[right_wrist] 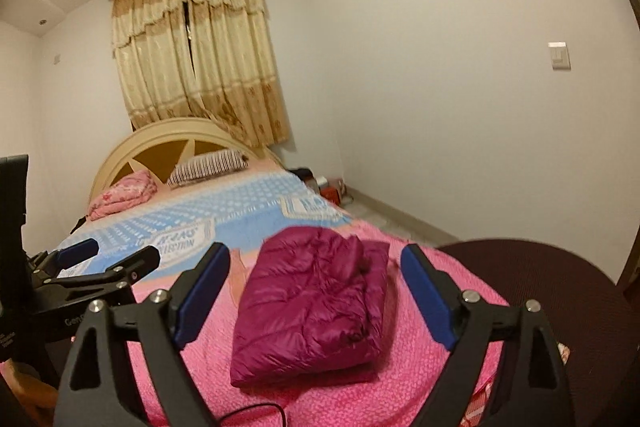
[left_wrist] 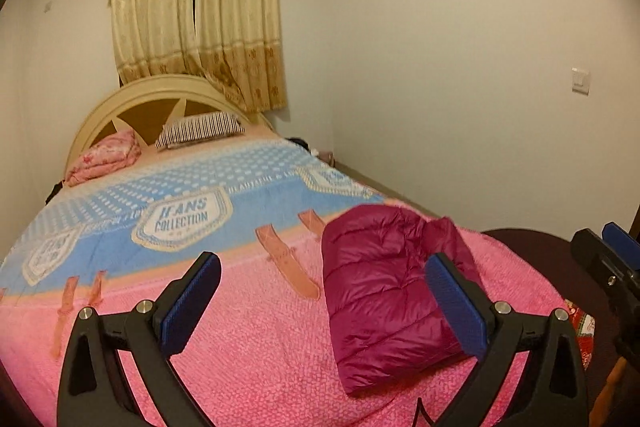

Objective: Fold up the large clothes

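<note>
The magenta quilted puffer jacket (right_wrist: 312, 303) lies folded into a compact bundle on the pink bedspread (right_wrist: 208, 359).

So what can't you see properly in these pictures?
- Purple jacket: its underside is hidden against the bed in both views; the left wrist view's right finger covers part.
- Things on the floor past the bed: too small and blurry, right wrist view.
- Bedspread lettering: blurred, left wrist view.

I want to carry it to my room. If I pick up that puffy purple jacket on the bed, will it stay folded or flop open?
The folded puffer jacket would probably flop open: its quilted layers look soft, not stiff. It likely feels light for its size, being so puffy. The shiny fabric may be slippery, so layers could slide apart.
</note>
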The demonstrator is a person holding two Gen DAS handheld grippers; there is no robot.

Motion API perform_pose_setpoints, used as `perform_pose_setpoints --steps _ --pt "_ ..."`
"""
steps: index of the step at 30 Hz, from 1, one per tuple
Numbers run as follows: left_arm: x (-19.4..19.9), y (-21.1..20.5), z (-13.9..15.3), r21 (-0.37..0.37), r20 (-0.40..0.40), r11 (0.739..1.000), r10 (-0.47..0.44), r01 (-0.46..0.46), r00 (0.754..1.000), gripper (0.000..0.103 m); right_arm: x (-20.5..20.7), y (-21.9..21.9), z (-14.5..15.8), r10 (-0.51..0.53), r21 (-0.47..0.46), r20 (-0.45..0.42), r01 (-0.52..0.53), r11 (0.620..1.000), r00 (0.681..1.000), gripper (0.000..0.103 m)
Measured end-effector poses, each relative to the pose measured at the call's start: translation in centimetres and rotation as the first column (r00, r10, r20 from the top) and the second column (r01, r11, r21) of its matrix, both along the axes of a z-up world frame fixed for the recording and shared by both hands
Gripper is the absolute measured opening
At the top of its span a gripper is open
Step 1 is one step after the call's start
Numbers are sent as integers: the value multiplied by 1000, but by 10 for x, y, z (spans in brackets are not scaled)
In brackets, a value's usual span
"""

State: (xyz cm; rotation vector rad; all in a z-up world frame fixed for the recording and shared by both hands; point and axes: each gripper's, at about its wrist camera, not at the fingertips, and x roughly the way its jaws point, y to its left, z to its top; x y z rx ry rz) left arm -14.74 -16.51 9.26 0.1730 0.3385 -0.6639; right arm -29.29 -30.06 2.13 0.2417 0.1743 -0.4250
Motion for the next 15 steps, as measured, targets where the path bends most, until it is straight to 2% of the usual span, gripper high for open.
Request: perform_pose_setpoints --steps 7,15 --pt "-8 6 8 -15 64 999 31 -30 997 102 -1 5 3 -13 -27 27 14 1000 1000 92" --pt "-11 7 10 -25 90 999 30 -27 995 102 2 1 1 -18 7 23 18 1000 1000 92"
